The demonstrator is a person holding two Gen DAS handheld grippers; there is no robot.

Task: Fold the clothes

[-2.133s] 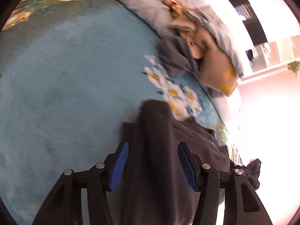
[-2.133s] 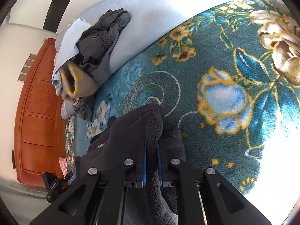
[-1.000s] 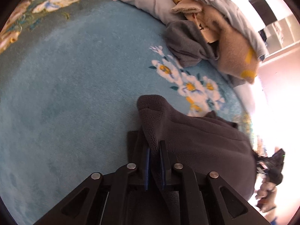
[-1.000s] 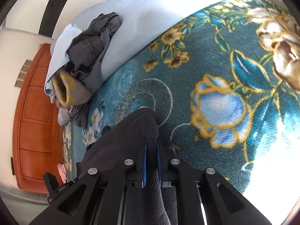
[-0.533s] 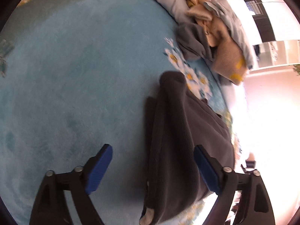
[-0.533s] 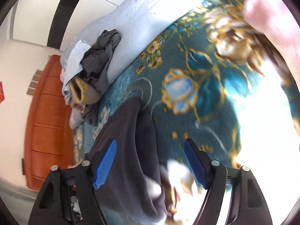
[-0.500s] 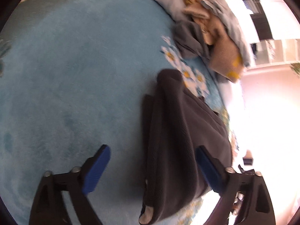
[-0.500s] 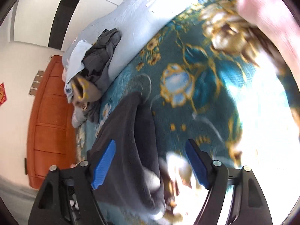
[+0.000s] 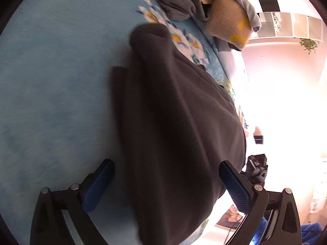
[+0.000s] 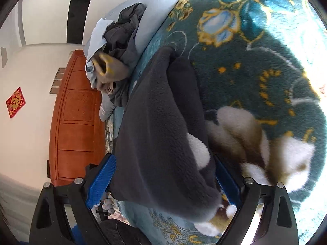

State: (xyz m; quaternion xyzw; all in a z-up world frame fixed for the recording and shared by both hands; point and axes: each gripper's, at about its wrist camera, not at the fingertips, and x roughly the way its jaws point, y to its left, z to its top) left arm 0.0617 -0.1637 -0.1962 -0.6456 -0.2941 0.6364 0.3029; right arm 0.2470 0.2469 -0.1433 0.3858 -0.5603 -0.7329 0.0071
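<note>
A dark grey fleece garment (image 9: 173, 122) lies folded on the teal floral blanket (image 9: 51, 81), running away from both cameras. My left gripper (image 9: 165, 164) is open wide over its near end, and the blue pads stand clear of the cloth on either side. In the right wrist view the same fleece (image 10: 155, 132) shows a patch of white lining (image 10: 198, 151) at its near edge. My right gripper (image 10: 164, 159) has its jaws opening, with the fleece lying loose between the pads and not pressed by them.
A heap of unfolded clothes (image 9: 224, 16), grey, tan and pale blue, sits at the far end of the blanket, also seen as the heap (image 10: 118, 47) against a pale blue duvet (image 10: 163, 4). An orange-brown wooden cabinet (image 10: 75, 122) stands beyond the bed's edge.
Both grippers were shut on the fleece a second ago; both have let go and now stand open. The fleece has dropped flat onto the blanket.
</note>
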